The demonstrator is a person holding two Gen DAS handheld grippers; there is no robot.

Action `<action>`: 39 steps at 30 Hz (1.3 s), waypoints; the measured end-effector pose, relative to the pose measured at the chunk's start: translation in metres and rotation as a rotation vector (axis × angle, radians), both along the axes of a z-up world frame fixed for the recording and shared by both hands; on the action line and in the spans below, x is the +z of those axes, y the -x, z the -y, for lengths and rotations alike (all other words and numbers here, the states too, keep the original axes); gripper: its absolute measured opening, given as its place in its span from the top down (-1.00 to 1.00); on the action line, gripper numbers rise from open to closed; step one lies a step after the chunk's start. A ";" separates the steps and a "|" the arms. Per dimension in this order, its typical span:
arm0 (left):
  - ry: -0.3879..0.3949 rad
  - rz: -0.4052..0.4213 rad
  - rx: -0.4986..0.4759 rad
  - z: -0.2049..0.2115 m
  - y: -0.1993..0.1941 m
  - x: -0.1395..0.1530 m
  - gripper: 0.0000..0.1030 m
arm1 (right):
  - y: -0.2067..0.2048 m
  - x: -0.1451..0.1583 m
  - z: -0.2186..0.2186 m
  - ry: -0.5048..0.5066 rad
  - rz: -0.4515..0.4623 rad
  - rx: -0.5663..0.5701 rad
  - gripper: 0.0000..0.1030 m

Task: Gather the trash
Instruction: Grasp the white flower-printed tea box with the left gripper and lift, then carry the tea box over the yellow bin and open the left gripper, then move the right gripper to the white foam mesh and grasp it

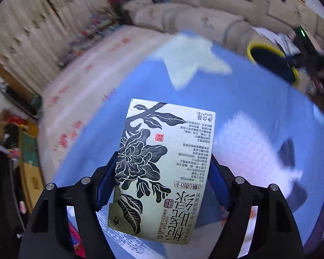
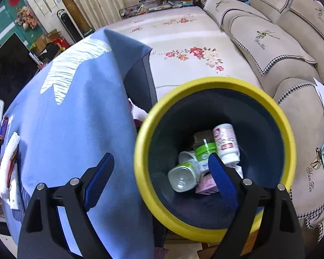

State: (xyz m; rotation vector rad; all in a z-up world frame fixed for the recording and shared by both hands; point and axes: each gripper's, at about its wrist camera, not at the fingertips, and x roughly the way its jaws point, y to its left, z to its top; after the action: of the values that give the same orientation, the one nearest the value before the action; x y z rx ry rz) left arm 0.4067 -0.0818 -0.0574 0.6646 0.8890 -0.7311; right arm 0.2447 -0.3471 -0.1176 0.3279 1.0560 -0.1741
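The tea box is clamped between the left gripper fingers, above the blue table. The right gripper hangs released over the bin off the table's right edge. Risk: the tall box, gripped low, may pivot and slip during transfer.

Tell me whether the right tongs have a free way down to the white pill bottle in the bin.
Probably yes. The right tongs hang open over the yellow-rimmed bin, whose mouth is uncovered, and the white pill bottle lies on top of the other trash, though deep inside.

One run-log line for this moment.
left gripper: shut on tea box | right gripper: open, over bin | bin: holds bottles
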 end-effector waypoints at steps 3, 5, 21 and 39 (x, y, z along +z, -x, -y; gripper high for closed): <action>0.062 0.057 0.026 0.045 0.024 0.037 -0.46 | 0.024 0.007 0.016 0.048 0.022 -0.039 -0.63; 0.104 0.048 0.032 0.078 0.041 0.049 -0.46 | 0.039 0.009 0.026 0.084 0.029 -0.062 -0.63; 0.070 -0.093 -0.138 0.426 0.134 -0.060 -0.47 | 0.145 -0.002 0.091 0.191 0.042 -0.189 -0.63; 0.221 0.028 0.060 0.383 0.151 -0.038 -0.91 | 0.146 -0.011 0.069 0.166 0.031 -0.162 -0.63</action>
State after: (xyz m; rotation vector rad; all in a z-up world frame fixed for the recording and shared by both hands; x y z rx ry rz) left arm 0.2557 -0.4647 -0.0953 0.4495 0.7853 -0.7516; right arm 0.0983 -0.4158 -0.1287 0.2647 0.9770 -0.3984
